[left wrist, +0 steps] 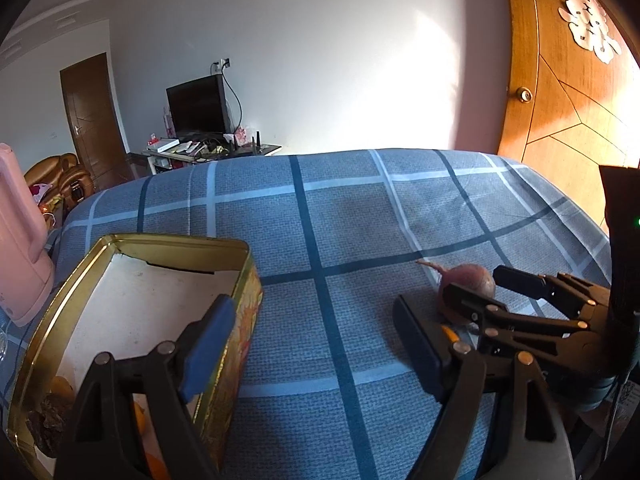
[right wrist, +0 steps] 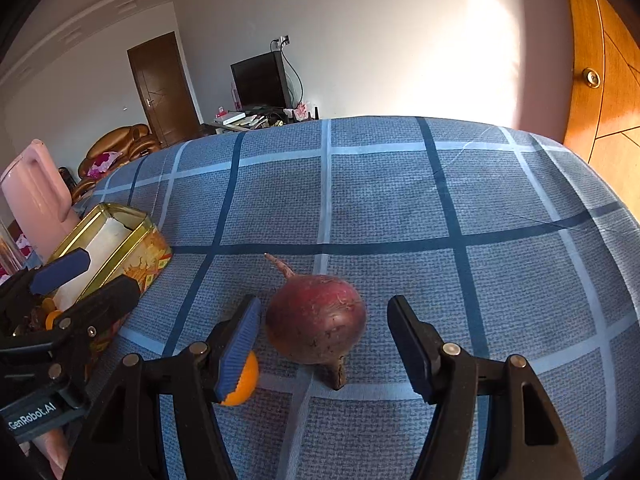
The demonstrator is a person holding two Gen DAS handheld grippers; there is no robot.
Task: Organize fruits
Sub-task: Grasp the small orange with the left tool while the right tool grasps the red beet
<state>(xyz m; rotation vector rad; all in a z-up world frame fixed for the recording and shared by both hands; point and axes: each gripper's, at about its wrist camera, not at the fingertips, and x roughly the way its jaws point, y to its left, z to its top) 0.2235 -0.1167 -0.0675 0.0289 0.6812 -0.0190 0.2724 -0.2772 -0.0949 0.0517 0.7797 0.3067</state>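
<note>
Right wrist view: right tool [right wrist: 322, 344] is spread wide around a round dark-red beet [right wrist: 316, 318] lying on the blue plaid bed cover [right wrist: 400, 200], mid-frame, pads not touching it. A small orange fruit [right wrist: 242, 384] peeks out behind the left pad. Over at the left edge, the left tool [left wrist: 312, 344] hangs released by the gold rectangular tin box [left wrist: 240, 280], which has orange bits in its lower left corner
</note>
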